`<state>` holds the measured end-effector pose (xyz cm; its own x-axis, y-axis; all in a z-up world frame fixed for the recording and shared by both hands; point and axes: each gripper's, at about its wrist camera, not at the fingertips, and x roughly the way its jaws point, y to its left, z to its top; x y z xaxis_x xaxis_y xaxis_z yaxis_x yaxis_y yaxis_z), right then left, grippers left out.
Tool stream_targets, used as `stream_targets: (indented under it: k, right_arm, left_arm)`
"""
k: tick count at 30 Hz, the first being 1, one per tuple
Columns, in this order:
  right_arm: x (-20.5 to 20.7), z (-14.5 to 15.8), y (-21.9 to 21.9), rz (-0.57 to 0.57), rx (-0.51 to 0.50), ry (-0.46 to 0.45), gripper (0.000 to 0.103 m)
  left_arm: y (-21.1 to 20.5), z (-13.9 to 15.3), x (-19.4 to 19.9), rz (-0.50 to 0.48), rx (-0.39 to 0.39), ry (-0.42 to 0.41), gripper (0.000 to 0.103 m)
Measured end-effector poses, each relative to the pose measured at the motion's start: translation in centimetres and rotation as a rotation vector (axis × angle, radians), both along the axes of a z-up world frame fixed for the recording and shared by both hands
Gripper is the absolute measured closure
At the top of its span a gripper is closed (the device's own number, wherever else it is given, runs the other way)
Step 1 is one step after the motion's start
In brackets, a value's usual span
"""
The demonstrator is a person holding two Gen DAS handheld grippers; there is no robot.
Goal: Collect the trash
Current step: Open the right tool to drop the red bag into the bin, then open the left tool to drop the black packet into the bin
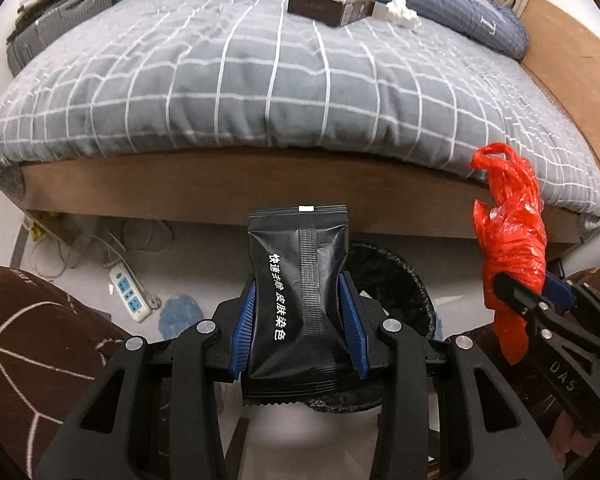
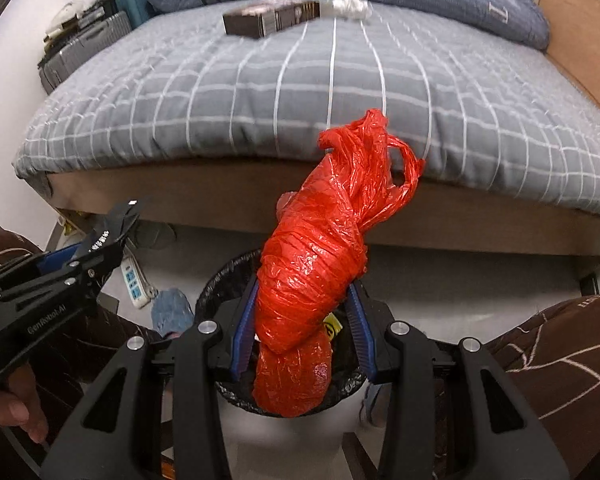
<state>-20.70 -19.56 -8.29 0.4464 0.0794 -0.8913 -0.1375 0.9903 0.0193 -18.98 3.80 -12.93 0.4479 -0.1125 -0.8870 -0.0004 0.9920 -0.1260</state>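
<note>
From the left wrist we see the left gripper [image 1: 300, 320] clamped on a black sachet [image 1: 298, 292] with white lettering, above the bin [image 1: 396, 280]; the right gripper [image 1: 540, 296] at the edge grips a red bag [image 1: 508, 236]. From the right wrist we alone see into the bin [image 2: 220, 280], black-lined, under the bag [image 2: 316, 264]; a box [image 2: 268, 20] and tissue [image 2: 350, 2] lie on the checked bed [image 2: 260, 92], a power strip [image 2: 134, 284] on the floor.
</note>
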Motion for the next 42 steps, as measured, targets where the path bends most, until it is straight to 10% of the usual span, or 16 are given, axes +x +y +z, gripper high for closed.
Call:
stream_targets:
  k: [19, 42]
  right_arm:
    - [3.5, -8.0, 2.7, 0.017, 0.033, 0.223, 0.059]
    - [2.6, -4.3, -3.5, -0.033, -0.051, 0.048, 0.011]
  left_arm:
    - [1.9, -4.8, 2.5, 0.024, 0.032, 0.084, 0.064]
    - [-5.5, -4.2, 3.1, -0.124, 0.007, 0.076, 0.064]
